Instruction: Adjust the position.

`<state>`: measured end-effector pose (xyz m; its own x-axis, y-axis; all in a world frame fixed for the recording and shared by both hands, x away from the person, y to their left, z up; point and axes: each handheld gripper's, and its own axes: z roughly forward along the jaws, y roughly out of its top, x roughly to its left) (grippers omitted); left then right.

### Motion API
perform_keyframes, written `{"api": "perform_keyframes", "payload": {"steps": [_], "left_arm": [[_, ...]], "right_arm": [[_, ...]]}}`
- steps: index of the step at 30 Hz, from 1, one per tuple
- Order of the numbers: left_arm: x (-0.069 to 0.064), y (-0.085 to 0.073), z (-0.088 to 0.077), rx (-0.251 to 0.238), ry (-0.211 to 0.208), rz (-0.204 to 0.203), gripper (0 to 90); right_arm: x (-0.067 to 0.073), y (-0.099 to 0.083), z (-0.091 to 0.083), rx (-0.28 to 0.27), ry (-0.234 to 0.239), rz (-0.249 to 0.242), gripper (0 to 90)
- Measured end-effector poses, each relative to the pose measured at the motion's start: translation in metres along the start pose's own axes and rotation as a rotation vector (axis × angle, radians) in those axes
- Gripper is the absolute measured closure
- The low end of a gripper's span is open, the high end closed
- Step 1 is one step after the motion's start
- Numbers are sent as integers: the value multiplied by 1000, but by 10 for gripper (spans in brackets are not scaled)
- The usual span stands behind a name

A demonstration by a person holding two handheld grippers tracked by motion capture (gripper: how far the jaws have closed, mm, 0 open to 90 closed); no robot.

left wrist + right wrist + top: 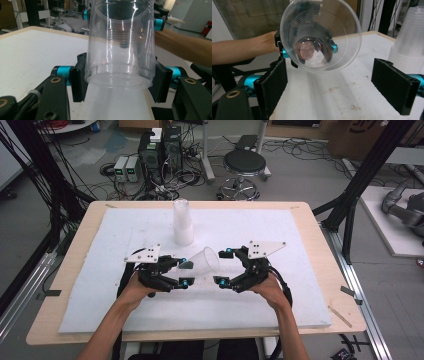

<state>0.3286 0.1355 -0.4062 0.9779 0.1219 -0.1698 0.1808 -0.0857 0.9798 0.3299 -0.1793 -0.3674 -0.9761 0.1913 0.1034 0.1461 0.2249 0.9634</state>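
I hold a clear plastic cup (204, 262) on its side above the white foam mat (280, 270), in front of the stack of clear cups (183, 222) that stands upright farther back on the mat. My left gripper (184, 271) has its jaws pinching the cup's base from both sides; in the left gripper view the black pads (78, 82) press flat against the bottom ring of the cup (120, 50), and the wall looks undented. The cup's open mouth points away from the stack's left side toward my right gripper (223, 266), whose jaws are spread wide and touch nothing. In the right gripper view the rim of the cup (320, 35) floats above and between the two open pads (395, 86), with the stack (409, 40) just beyond on the right.

The step in hand, as I judge it, is passing the cup over or steadying it with the second gripper. To do it well I should keep the left pinch as gentle as it is, since thin plastic buckles easily. The right jaws should come in level with the rim and centred on it, then close slowly on the ribbed band below the rim, where the wall is stiffer. I should let go on the left only once the right pads are firmly seated, and keep clear of the stack so I do not knock it.
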Motion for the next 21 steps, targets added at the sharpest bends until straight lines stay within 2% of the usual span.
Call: {"api": "perform_keyframes", "payload": {"steps": [10, 14, 21], "left_arm": [[-2, 2, 10, -12, -19, 2, 418], [-4, 3, 17, 1, -27, 12, 419], [-4, 3, 19, 6, -35, 8, 419]], "right_arm": [[0, 1, 10, -29, 30, -1, 138], [1, 2, 18, -53, 59, 7, 143], [1, 3, 24, -63, 82, 8, 163]]}}
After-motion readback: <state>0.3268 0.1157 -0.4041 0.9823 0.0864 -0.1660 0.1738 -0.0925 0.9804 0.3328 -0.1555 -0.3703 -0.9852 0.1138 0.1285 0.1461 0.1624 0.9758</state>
